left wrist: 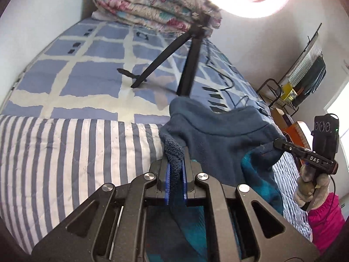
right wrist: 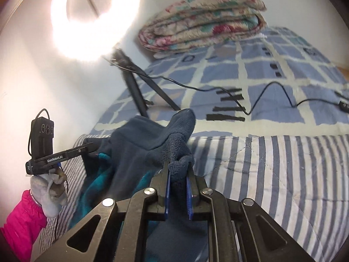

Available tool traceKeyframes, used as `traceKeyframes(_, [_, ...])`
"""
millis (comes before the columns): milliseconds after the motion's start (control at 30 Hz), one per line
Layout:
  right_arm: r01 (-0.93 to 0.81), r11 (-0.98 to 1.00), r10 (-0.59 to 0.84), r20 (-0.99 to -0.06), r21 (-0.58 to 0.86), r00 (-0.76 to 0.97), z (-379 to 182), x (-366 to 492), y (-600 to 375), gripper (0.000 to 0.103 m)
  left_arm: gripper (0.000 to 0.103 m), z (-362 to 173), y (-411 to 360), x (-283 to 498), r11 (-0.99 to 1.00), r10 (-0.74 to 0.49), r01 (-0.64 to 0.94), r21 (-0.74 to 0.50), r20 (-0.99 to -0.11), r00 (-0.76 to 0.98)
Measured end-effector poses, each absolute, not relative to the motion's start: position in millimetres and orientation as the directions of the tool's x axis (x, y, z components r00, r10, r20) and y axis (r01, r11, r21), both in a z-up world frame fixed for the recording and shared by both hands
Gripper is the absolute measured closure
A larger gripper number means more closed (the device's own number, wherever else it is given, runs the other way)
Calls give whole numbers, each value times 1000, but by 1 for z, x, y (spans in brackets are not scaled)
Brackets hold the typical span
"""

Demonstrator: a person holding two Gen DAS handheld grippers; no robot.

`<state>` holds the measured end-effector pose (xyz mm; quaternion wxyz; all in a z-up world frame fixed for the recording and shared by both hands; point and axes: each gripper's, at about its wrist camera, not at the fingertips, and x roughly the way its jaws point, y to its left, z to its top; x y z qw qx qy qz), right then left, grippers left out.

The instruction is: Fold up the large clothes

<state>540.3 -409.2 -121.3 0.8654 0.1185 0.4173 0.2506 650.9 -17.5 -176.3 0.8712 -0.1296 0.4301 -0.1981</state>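
So there's a bed point(left wrist: 72, 80) with a blue-and-cream checked cover at the back and a striped quilt point(left wrist: 54, 152) across the near end; the person is standing at it with 2 grippers. Going left to right from the left wrist view: striped quilt on the left, then the left gripper point(left wrist: 175, 166) in the middle, its blue pads point(left wrist: 167, 174) pinched tight on a bunched edge of a dark blue fleece garment point(left wrist: 218, 137); the fabric is squeezed right between them, no gap showing. The fleece is lifted off the quilt and stretches over to the right, with a teal lining point(left wrist: 259, 174) showing underneath; at the far right the right gripper point(left wrist: 278, 143) bites into the other end of it, held by a gloved hand point(left wrist: 309, 190) with a pink sleeve point(left wrist: 325, 216).

From the right wrist view it's the mirror of that; the other hand and tool are on the left, the fleece sags between the 2, and the right one's pads point(right wrist: 168, 194) are clamped on a wad of fleece too.

Behind all that a black tripod point(left wrist: 189, 65) stands on the checked cover with a bright ring light point(right wrist: 91, 15) on top, a black cable point(right wrist: 261, 91) trails across the cover, and a folded floral blanket point(left wrist: 157, 4) sits against the wall.
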Motion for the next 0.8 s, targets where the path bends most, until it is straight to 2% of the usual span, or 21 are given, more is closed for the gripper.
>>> traceKeyframes(233, [-389,843,536,-649,372,540,-72,483,-402,94,97,-127,-14,591,872,-483,256,-418,-642,595])
traceKeyframes(500, [-419,826,560,-623,376,545,-23,389,-408,94,97,-72,-8,491,876,-476,270,-400,-628,616])
traceKeyframes(800, [-422,820,568,-640,387,518,-23,282,-409,94,97,-72,1,370,860,-503,276,-429,-628,594])
